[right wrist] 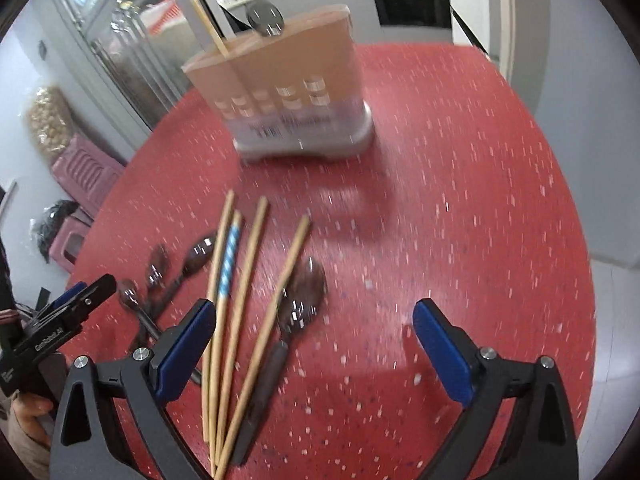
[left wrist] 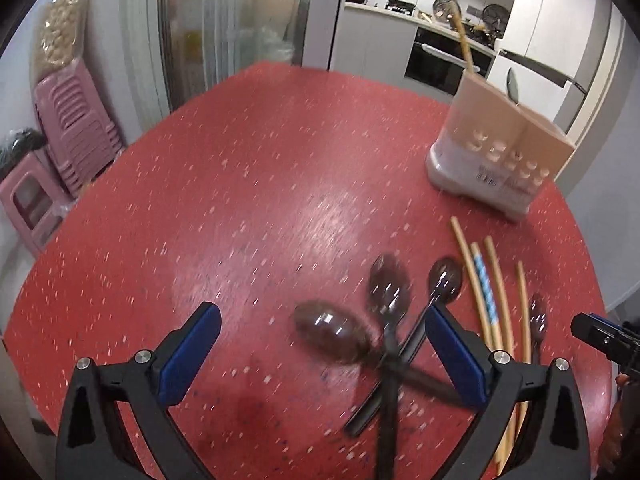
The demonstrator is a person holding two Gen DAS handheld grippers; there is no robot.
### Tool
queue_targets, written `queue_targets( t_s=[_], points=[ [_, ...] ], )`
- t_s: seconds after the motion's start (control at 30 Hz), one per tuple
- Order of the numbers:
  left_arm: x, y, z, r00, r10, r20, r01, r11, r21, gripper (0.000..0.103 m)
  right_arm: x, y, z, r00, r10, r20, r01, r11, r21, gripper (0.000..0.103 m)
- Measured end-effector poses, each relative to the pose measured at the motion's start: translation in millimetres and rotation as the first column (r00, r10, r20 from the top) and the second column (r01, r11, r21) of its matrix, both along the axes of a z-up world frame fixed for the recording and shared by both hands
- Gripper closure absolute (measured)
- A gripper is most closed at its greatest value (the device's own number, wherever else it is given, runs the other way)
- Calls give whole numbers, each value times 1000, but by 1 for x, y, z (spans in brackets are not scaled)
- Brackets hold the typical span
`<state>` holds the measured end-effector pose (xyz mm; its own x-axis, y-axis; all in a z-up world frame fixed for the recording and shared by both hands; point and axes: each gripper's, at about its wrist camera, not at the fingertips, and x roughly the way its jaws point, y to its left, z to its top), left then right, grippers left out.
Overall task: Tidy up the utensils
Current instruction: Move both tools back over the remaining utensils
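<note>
My left gripper (left wrist: 322, 344) is spread wide and holds nothing; it hangs over the red table (left wrist: 248, 184). My right gripper (right wrist: 314, 338) is likewise released and empty.

Nearest to my left gripper lie 3 dark spoons (left wrist: 384, 308), their handles crossed over one another just inside my right-hand finger (left wrist: 456, 356). A 4th spoon (right wrist: 302, 296) lies apart from them, between my right gripper's fingers and toward the left one. 4 chopsticks (right wrist: 236, 292), 1 with a blue-and-white pattern, fan out between the 2 spoon groups; 1 stick lies against or across the 4th spoon's handle, and I cannot tell which is on top.

Farther off stands the pink utensil holder (right wrist: 280, 92), well apart from both grippers, with 1 chopstick (right wrist: 208, 24) and 1 spoon (right wrist: 266, 20) already upright in it.

Risks, in my judgement:
- Crossed handles: closing on 1 spoon may drag or flip the other 2.
- The smooth, rounded spoon bowls may slip from the pads.
- The stick touching the 4th spoon may roll away if that spoon is lifted.
- Both views are motion-blurred, so exact contact is uncertain.
</note>
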<state>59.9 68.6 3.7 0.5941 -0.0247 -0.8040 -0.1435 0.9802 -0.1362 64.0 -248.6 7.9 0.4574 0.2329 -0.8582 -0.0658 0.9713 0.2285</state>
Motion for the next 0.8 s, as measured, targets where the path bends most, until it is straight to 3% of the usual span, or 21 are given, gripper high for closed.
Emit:
queue_targets(
  t_s=[0.17, 0.43, 0.5, 0.67, 0.8],
  points=[
    [-8, 8, -8, 999, 31, -25, -32, 999, -24, 0, -7, 3, -15, 998, -28, -53, 27, 999, -26, 4],
    [-9, 7, -15, 998, 43, -39, -45, 997, -57, 0, -13, 4, -15, 996, -71, -52, 67, 995, -78, 6],
    [-8, 2, -13, 999, 24, -32, -25, 998, -59, 0, -13, 2, -15, 995, -81, -60, 76, 993, -85, 9],
    [0, -18, -11, 998, -50, -37, 49, 998, -39, 0, -11, 5, -20, 993, -81, -80, 73, 992, -104, 30],
    [13, -31, -12, 993, -107, -50, 106, 994, -17, 4, -8, 12, -21, 994, -69, -85, 58, 991, -122, 39]
  ],
)
